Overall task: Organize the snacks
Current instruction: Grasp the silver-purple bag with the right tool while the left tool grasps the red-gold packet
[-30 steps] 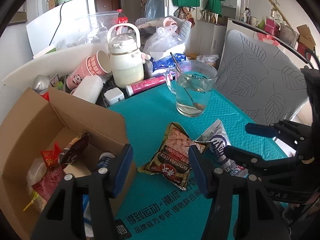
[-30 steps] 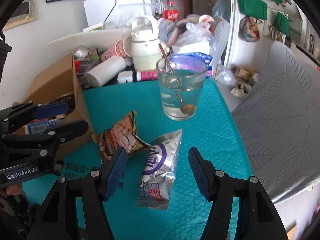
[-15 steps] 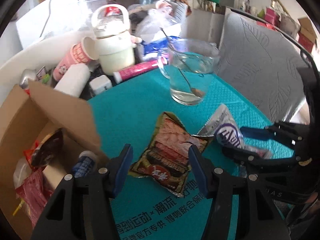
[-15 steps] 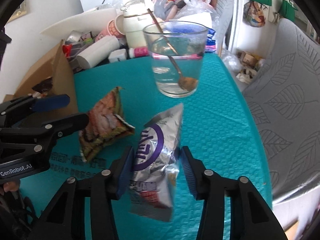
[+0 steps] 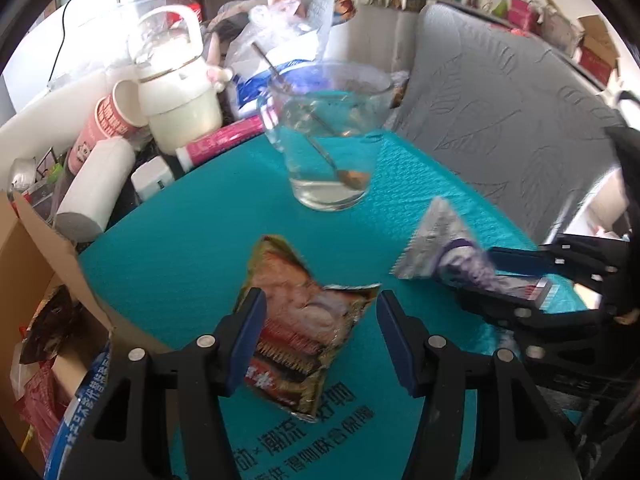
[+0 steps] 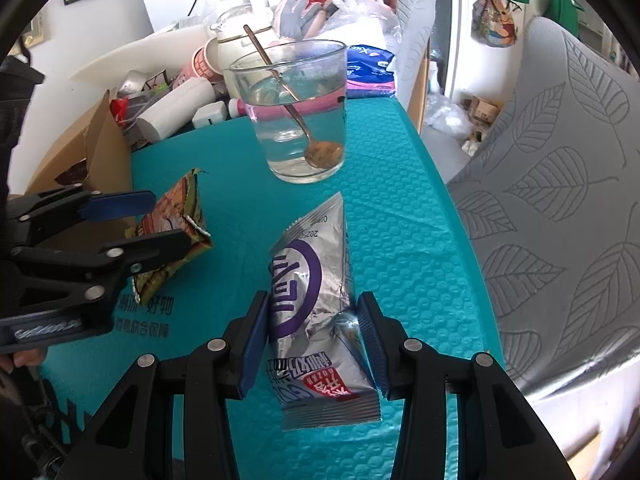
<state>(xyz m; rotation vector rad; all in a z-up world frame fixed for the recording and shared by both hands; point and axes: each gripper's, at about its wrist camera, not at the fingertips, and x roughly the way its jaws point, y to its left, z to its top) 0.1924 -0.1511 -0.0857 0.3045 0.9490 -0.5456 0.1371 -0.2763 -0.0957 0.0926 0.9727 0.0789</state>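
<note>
Squeezing in from both sides, the right gripper (image 6: pixel 312 340) has just been closing its blue pads on the silver-and-purple snack pouch (image 6: pixel 316 308), which now sits pinched and crumpled between them at 6 o'clock in the right wrist view, its sealed top pointing toward 12. The left gripper (image 5: pixel 318 336) hangs with its jaws part-way apart, straddling the red-and-brown snack packet (image 5: pixel 300 328) that lies flat on the teal mat (image 5: pixel 192 240); the left pad looks close to the packet's edge, though whether it touches I cannot tell, and the right pad stands clear of it. In the left wrist view the pouch shows blurred at 3 o'clock. At 9 o'clock in that view stands the open cardboard box (image 5: pixel 36 248) with more wrappers inside. Farther off, toward 12 o'clock, a glass (image 5: pixel 328 136) holding a little water and a spoon (image 5: pixel 320 148) stands on the mat. Beyond it, a cream kettle (image 5: pixel 172 96), a pink tube (image 5: pixel 224 140) and a white roll (image 5: pixel 92 192) crowd the table's far edge.
</note>
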